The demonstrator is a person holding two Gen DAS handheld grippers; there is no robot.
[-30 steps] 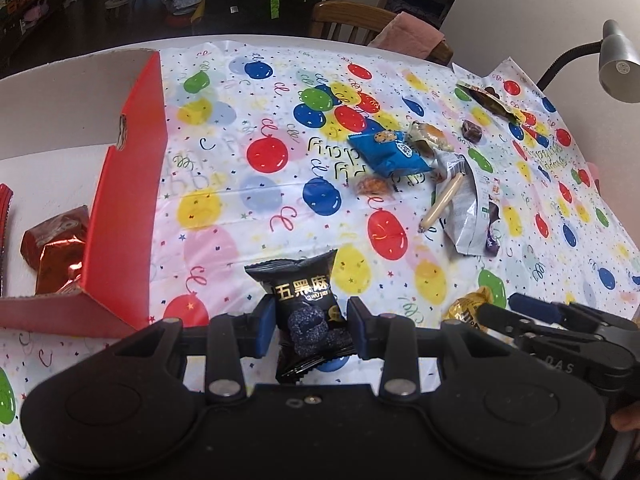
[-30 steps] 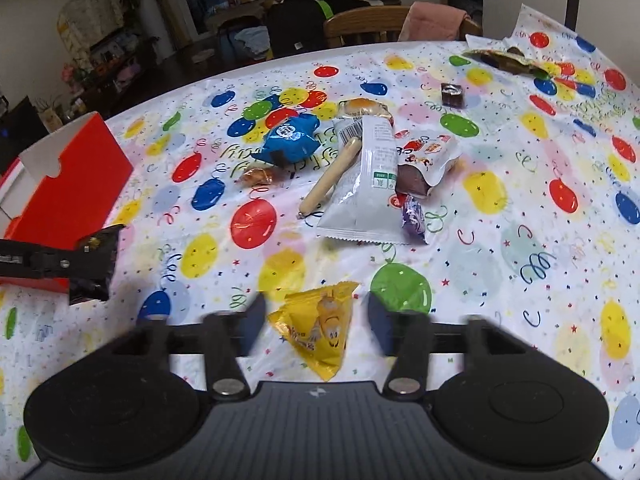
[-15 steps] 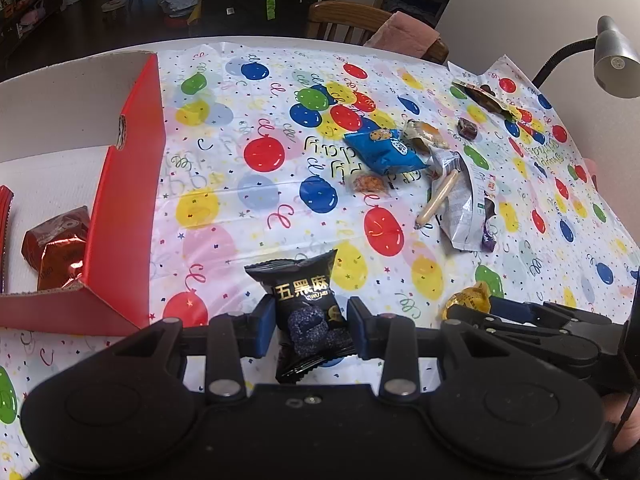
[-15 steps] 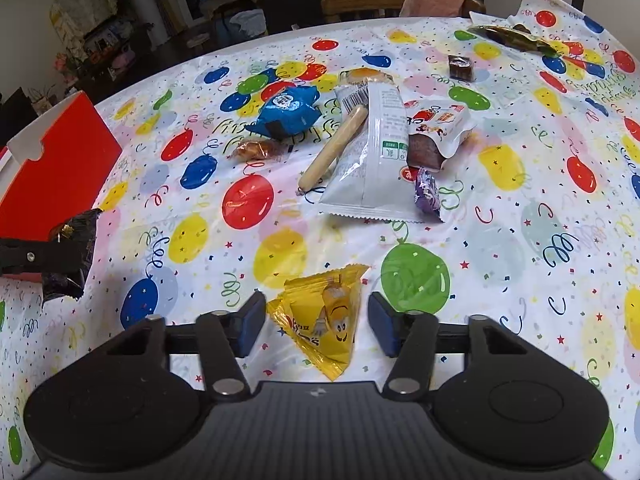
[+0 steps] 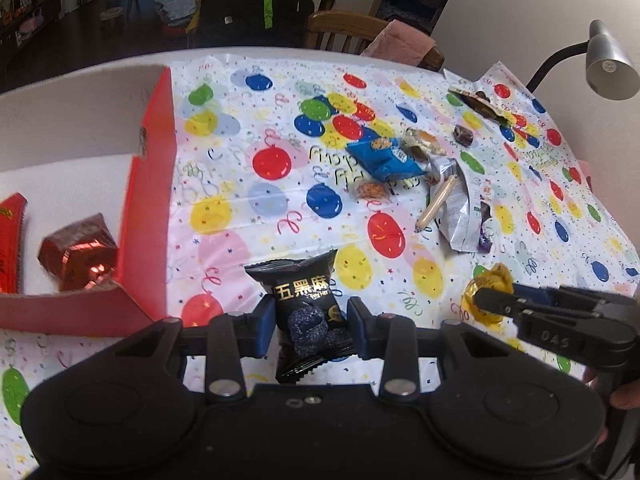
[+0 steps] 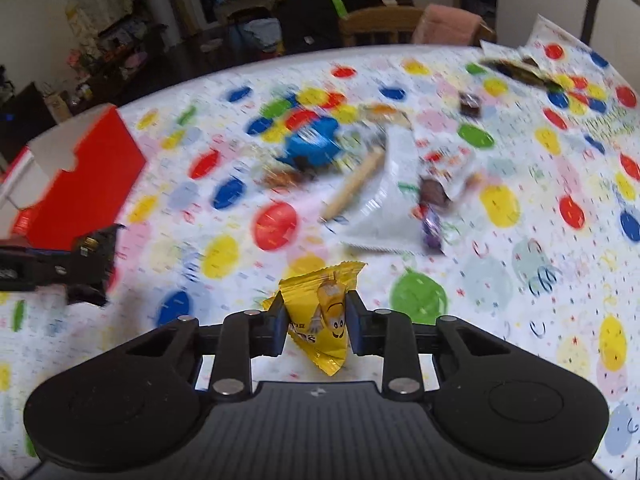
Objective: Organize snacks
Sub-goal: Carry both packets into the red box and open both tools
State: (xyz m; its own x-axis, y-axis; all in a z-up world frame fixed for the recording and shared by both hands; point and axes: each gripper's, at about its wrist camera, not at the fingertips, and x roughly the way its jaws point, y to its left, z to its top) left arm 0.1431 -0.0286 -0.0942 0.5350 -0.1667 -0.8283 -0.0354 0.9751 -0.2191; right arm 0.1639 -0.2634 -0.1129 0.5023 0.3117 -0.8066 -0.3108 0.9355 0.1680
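Snacks: black packet (image 5: 306,312) clamped between fingers of left gripper (image 5: 308,326), just right of red box (image 5: 150,216). Yellow packet (image 6: 320,320) pinched in right gripper (image 6: 318,326), above balloon tablecloth (image 6: 500,280). Red foil packet (image 5: 78,252) lies inside box. Remaining snacks piled mid-table, blue bag (image 5: 384,158) among them.

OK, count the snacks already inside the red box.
2 visible: a red foil packet near the box's front corner, and a red wrapper at the left edge. More may be out of frame.

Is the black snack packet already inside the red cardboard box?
No. The black snack packet is clamped between the left gripper jaws, above the balloon-print tablecloth, beside the red cardboard box.
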